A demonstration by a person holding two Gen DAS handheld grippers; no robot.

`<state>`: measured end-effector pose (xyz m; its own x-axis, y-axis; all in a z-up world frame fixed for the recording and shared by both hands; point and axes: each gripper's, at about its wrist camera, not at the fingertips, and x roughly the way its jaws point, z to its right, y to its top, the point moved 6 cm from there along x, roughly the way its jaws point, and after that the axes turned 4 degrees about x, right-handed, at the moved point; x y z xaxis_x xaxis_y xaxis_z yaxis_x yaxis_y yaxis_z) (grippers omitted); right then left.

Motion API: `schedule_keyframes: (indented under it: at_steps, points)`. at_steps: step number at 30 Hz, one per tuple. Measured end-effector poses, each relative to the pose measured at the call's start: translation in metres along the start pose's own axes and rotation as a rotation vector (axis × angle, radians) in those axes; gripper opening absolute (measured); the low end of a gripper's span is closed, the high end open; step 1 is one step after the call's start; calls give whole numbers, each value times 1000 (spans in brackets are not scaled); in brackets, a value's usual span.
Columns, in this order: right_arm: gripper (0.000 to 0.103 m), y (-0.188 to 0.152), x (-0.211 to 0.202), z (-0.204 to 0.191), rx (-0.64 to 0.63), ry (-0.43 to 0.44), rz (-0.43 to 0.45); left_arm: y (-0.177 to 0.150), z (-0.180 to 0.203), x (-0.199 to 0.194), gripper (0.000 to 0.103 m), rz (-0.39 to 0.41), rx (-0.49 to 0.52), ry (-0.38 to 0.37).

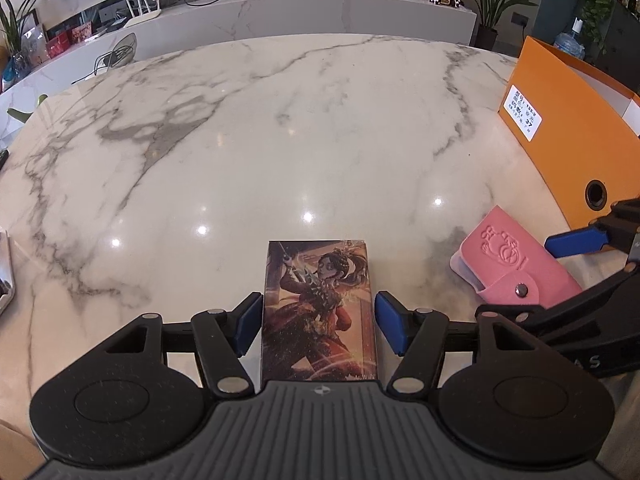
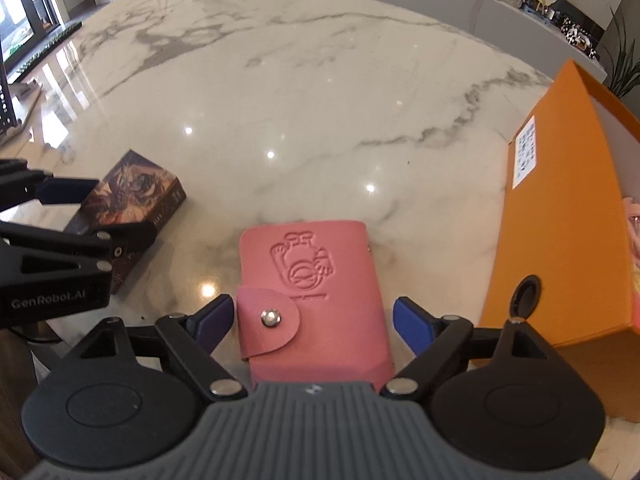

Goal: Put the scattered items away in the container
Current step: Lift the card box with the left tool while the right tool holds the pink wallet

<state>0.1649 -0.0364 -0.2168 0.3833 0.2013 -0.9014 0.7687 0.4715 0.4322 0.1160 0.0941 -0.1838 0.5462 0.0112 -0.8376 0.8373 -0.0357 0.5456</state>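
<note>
A card box with a warrior picture lies on the marble table. My left gripper is open, its blue pads on either side of the box and close to its edges. A pink snap wallet lies on the table. My right gripper is open around the wallet, its pads a little clear of the sides. The wallet also shows in the left wrist view, and the card box in the right wrist view. The orange box stands to the right, its top open.
The orange box has a white label and a round finger hole. The right gripper's blue finger reaches in near the wallet. A counter with clutter and plants runs behind the table. Something pink lies inside the orange box.
</note>
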Motion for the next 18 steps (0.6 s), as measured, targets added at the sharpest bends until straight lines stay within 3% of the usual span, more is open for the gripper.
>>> schedule_keyframes:
  at_steps: [12, 16, 18]
  points:
    - [97, -15, 4, 8, 29, 41, -38, 2, 7, 8, 72, -20, 23, 4]
    - [94, -13, 4, 5, 23, 39, -21, 2, 9, 8, 67, -14, 32, -1]
    - [85, -12, 2, 3, 20, 39, -10, 2, 9, 8, 66, -12, 28, 0]
